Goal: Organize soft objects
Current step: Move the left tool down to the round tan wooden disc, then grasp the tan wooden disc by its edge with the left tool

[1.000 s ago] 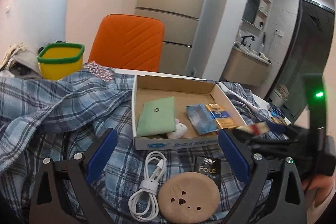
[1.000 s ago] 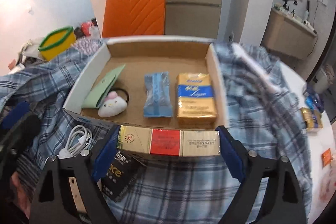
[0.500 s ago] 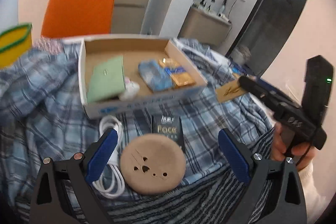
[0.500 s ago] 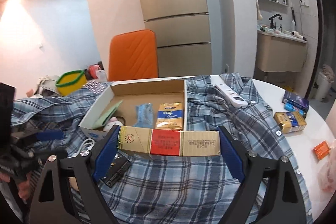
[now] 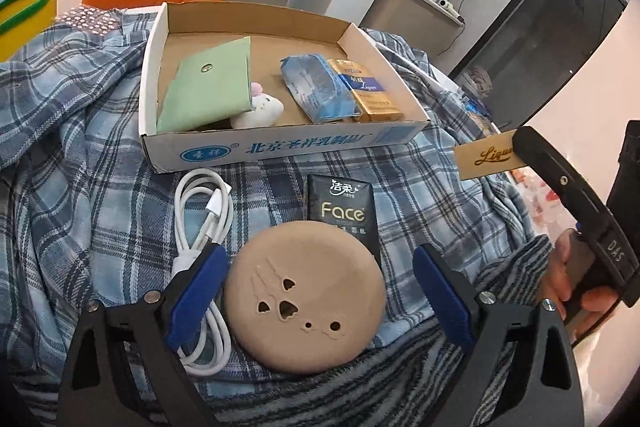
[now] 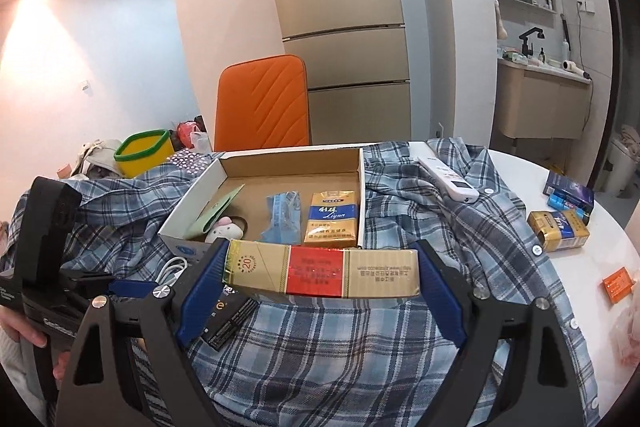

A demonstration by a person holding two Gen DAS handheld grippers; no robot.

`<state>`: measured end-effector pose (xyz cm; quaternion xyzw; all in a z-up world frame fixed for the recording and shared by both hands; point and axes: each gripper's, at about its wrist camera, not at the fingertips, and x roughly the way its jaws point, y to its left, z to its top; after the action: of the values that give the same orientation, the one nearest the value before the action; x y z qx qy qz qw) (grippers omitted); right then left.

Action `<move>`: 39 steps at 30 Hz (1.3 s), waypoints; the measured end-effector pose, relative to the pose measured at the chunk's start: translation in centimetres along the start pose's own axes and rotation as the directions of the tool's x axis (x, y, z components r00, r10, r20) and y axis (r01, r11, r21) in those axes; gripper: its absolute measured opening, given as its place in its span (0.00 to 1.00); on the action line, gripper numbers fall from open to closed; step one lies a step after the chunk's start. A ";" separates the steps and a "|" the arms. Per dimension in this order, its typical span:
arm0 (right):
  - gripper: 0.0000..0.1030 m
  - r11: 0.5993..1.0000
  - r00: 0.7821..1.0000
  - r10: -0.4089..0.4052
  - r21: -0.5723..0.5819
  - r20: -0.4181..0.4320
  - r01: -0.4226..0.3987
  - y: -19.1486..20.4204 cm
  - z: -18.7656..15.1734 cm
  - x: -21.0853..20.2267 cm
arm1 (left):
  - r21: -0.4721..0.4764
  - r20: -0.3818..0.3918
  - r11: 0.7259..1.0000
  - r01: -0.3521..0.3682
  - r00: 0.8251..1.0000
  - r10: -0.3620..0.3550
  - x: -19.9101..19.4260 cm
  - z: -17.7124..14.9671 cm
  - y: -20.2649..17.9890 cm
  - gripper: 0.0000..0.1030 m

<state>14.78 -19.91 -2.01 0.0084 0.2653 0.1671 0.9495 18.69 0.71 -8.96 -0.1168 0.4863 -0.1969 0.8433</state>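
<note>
Two claws: my right gripper [image 6: 322, 273] pinches carton [image 6: 323, 273], left gripper [image 5: 320, 291] spread over pad [image 5: 304, 297]. I centre carton over box [image 6: 200, 193], release low.

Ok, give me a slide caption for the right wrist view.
Right gripper holds a cigarette pack above the plaid shirt, in front of the cardboard box.
</note>
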 end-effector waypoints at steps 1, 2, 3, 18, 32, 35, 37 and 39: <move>0.86 1.000 1.000 0.001 -0.001 -0.002 -0.001 0.0 0.0 0.0 | 0.004 -0.007 1.000 0.000 1.000 0.000 0.4 0.1 -0.1 0.93; 0.86 1.000 1.000 0.000 -0.003 -0.004 0.000 0.1 0.0 0.1 | 0.013 -0.016 1.000 -0.009 1.000 0.009 0.7 0.1 -0.2 0.93; 0.86 1.000 1.000 0.001 -0.003 -0.006 -0.001 0.1 -0.1 0.1 | 0.022 -0.018 1.000 -0.018 1.000 0.019 0.9 0.1 -0.3 0.93; 0.86 1.000 1.000 0.002 -0.001 -0.020 -0.002 0.1 -0.1 0.3 | 0.095 -0.003 0.993 -0.076 0.997 0.077 1.0 -0.3 -1.2 0.77; 0.86 1.000 1.000 -0.003 -0.004 0.006 0.003 0.2 -0.1 -0.1 | 0.197 0.496 0.965 -0.174 0.867 0.055 -7.2 -0.8 -4.4 0.70; 0.86 1.000 1.000 -0.002 -0.007 0.009 0.002 0.2 -0.1 -0.1 | 0.215 0.516 0.962 -0.171 0.856 0.037 -7.8 -0.7 -4.7 0.55; 0.86 1.000 1.000 -0.001 -0.007 0.009 0.002 0.2 -0.1 -0.1 | 0.210 0.499 0.963 -0.168 0.866 0.042 -7.5 -0.5 -4.5 0.55; 0.86 1.000 1.000 0.000 -0.007 0.008 0.000 0.2 -0.1 -0.1 | 0.205 0.472 0.963 -0.173 0.880 0.057 -6.9 -0.3 -4.3 0.55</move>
<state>14.60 -19.73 -1.99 0.0056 0.2610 0.1680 0.9506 14.37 -0.02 -2.07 -0.0276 0.2502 -0.1702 0.9527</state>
